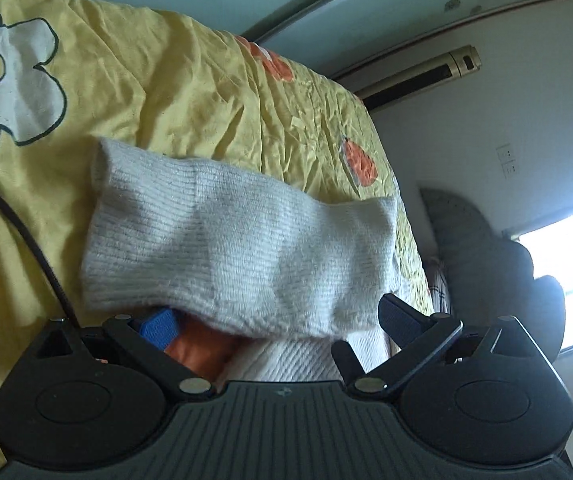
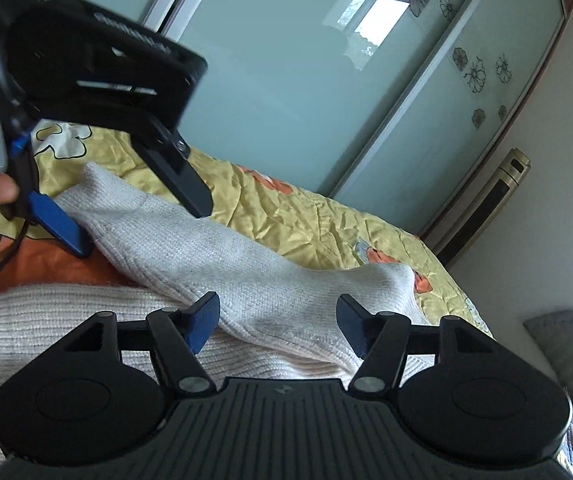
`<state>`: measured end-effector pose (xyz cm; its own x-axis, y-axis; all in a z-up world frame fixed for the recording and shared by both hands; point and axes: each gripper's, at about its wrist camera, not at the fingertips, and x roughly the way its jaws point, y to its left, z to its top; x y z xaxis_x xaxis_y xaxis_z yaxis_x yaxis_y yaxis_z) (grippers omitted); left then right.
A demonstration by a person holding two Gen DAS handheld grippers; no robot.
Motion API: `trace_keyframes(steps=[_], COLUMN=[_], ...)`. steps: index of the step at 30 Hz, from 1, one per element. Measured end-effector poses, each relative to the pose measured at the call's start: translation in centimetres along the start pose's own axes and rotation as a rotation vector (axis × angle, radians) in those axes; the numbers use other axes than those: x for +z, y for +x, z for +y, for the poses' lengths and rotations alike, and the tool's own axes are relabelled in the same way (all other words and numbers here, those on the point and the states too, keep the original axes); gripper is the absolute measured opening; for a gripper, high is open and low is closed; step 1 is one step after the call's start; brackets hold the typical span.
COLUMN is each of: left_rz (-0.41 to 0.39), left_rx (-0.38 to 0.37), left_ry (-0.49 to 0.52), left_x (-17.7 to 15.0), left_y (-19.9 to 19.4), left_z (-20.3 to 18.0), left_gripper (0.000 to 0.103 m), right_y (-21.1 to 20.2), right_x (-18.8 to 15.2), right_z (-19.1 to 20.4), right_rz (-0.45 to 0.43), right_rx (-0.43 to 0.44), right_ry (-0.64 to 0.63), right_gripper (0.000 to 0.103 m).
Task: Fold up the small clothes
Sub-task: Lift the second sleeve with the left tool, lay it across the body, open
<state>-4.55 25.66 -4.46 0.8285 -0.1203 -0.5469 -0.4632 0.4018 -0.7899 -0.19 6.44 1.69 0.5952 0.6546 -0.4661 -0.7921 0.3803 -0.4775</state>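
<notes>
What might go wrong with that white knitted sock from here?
The left gripper is open around one end of the white knitted sock, so that end could drop. The right gripper is open too, and closing now might also pinch the cream ribbed knit beneath it.

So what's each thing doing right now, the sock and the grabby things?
sock: lying stretched out flat, not folded, partly on a knitted cloth
left hand-held gripper: open, fingers either side of the sock's one end
right hand-held gripper: open, around the sock's other end
bedspread: wrinkled
</notes>
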Motion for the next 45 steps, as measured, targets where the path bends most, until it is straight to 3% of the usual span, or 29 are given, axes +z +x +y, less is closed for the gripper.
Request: trace_keyframes(steps=[3,5,6,7,9,10,14,18,21,27,31,34,38,45], left_rz=[-0.028,-0.059,-0.065,-0.065,-0.038,-0.027,-0.056,-0.139,-0.202,-0.402,-0.515,-0.607,-0.653,-0.557], left_rx=[0.024,0.073,0.096,0.092,0.078,0.084,0.118,0.178,0.23,0.46,0.543,0.572,0.533,0.339], left_ry=[0.008,0.028,0.021,0.015,-0.006,-0.017,0.103,0.287,0.366,0.632,0.744,0.765,0.738,0.873], left_x=[0.3,0.7,0.9,1.1,1.6,1.8,1.7,2.4,4.3,7.4,8.7,9.5,9.8,3.7], left_y=[0.9,0.9,1.0,1.2,1.9,2.3,2.2,0.9,0.1,0.2,1.5,2.6,4.0,7.3], left_z=[-0.4,-0.8,-0.8,-0.7,-0.2,0.0,-1.3,-4.2,-6.0,-10.6,-13.2,-15.5,-18.9,-24.2], left_gripper=[0.101,0.085,0.068,0.043,0.017,0.011,0.009,0.009,0.009,0.009,0.009,0.009,0.009,0.009], right_y=[-0.3,-0.4,-0.4,-0.5,-0.7,-0.9,-1.6,-2.3,-2.5,-2.6,-3.2,-3.7,-4.3,-5.6], right_x=[-0.4,-0.7,-0.8,-0.9,-1.2,-1.3,-1.8,-2.7,-3.6,-6.1,-7.4,-8.6,-10.3,-13.9], right_z=[-0.2,-0.2,-0.3,-0.3,-0.4,-0.5,-1.5,-2.7,-3.9,-6.8,-8.7,-10.1,-11.1,-13.5], right_rz=[0.0,0.003,0.005,0.006,0.002,-0.002,-0.009,0.006,0.033,0.083,0.082,0.076,0.09,0.086], right_rx=[-0.009,-0.011,-0.014,-0.017,-0.021,-0.025,-0.045,-0.081,-0.114,-0.143,-0.146,-0.144,-0.185,-0.211], right_ry=[0.016,0.023,0.025,0.025,0.033,0.04,0.081,0.122,0.166,0.344,0.493,0.607,0.674,0.885], right_gripper=[0.069,0.071,0.072,0.074,0.076,0.078,0.081,0.082,0.082,0.083,0.084,0.085,0.086,0.086])
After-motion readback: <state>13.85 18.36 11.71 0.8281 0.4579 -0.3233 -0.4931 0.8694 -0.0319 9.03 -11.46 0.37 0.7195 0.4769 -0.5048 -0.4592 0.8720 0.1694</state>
